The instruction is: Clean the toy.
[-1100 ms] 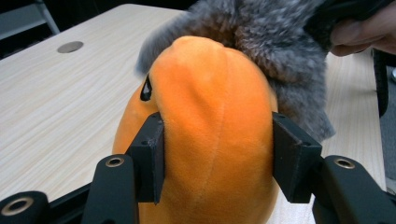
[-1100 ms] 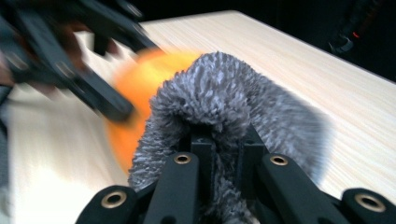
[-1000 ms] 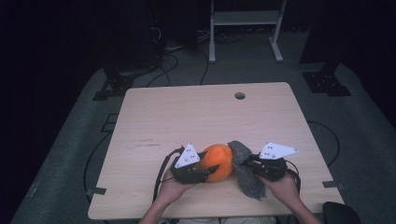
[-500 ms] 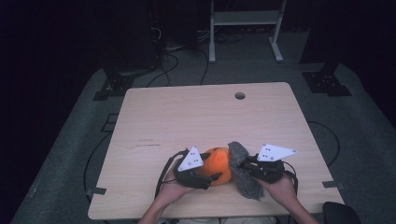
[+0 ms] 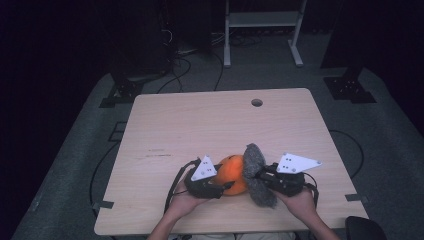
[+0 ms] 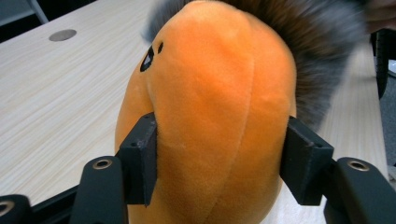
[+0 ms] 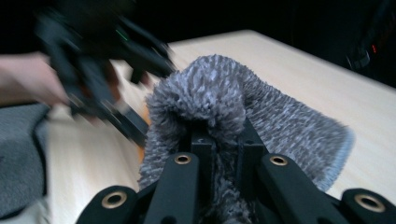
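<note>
Orange plush seemingly unmoved; both grippers still clamped.

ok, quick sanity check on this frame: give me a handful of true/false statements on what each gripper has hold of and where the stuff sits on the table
1. The left gripper clamps the orange plush toy between its jaws. True.
2. The right gripper is open with nothing in it. False: its jaws are pinched on the grey fuzzy cloth.
3. The plush and the cloth touch each other. True: in the high view the cloth lies against the plush's right side.
4. Both items sit at the far edge of the table, by the round hole. False: they are near the person's edge, far from the hole.
5. The cloth is bright orange. False: it is grey.
</note>
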A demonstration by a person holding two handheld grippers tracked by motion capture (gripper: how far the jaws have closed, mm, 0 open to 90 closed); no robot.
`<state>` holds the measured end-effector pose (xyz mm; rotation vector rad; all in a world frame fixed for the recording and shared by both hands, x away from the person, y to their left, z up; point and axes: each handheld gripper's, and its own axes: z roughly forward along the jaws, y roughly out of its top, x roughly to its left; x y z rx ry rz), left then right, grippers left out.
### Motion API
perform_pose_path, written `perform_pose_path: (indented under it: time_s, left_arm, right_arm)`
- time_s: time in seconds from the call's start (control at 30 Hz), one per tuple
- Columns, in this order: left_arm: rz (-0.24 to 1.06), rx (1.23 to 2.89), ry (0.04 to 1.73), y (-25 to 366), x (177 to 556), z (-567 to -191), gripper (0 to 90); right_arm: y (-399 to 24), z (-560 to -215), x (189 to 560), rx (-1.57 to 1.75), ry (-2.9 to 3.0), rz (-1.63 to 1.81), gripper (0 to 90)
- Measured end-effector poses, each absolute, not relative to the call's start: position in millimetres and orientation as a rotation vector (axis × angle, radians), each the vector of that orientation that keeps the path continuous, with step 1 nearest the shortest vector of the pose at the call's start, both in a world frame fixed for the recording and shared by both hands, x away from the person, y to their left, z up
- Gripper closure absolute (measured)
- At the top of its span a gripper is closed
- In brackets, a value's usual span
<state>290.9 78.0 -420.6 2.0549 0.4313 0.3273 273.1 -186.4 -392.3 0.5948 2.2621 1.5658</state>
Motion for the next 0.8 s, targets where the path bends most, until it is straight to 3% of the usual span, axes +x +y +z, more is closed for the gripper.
perform_pose_path:
  time_s: [0.17, 0.33, 0.57, 0.67, 0.8]
  left_arm:
    - [0.352, 2.019, 0.402, 81, 282, -404, 40.2]
    - [0.331, 2.09, 0.406, 76, 286, -414, 40.6]
    - [0.359, 2.096, 0.394, 63, 283, -414, 40.8]
    - [0.366, 2.095, 0.358, 65, 283, -416, 34.6]
    - [0.308, 2.051, 0.367, 72, 289, -416, 15.4]
  right_arm:
    - [-179, -383, 270, 0.538, 2.23, 1.535, 81.3]
    - [-194, -402, 284, 0.678, 2.266, 1.506, 81.2]
    - [-169, -389, 267, 0.529, 2.265, 1.5, 81.3]
    - [-176, -395, 274, 0.576, 2.278, 1.499, 81.4]
    - [-188, -402, 280, 0.64, 2.266, 1.445, 81.3]
